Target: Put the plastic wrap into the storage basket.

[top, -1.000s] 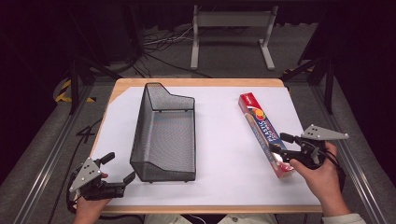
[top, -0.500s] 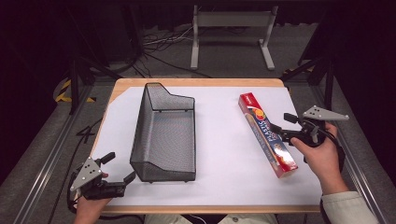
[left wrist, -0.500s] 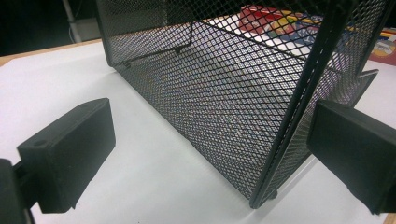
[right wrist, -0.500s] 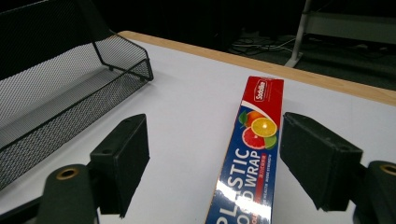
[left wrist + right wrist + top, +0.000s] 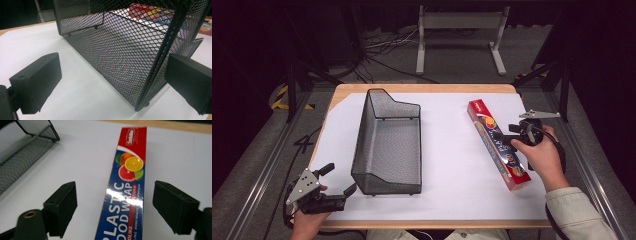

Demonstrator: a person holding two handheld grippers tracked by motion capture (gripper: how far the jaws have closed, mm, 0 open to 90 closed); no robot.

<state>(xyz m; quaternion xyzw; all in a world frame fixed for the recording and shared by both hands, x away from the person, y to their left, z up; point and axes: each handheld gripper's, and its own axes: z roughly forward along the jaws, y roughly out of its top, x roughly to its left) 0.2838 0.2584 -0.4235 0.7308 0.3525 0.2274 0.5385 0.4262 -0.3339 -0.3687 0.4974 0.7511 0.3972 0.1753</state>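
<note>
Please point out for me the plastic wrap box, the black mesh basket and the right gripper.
plastic wrap box [image 5: 497, 142]: high view, middle of its printed top face.
mesh basket [image 5: 389, 145]: high view, bare mesh floor.
right gripper [image 5: 113, 207]: right gripper view, midway between its open jaws.

The white table [image 5: 452, 165] is evenly and brightly lit from overhead, while the surrounding floor is left dim. Soft shadows are cast beneath the mesh basket [image 5: 387, 145]. Glare is seen on the plastic wrap box [image 5: 125, 195], and the near jaws are rendered slightly blurred.
</note>
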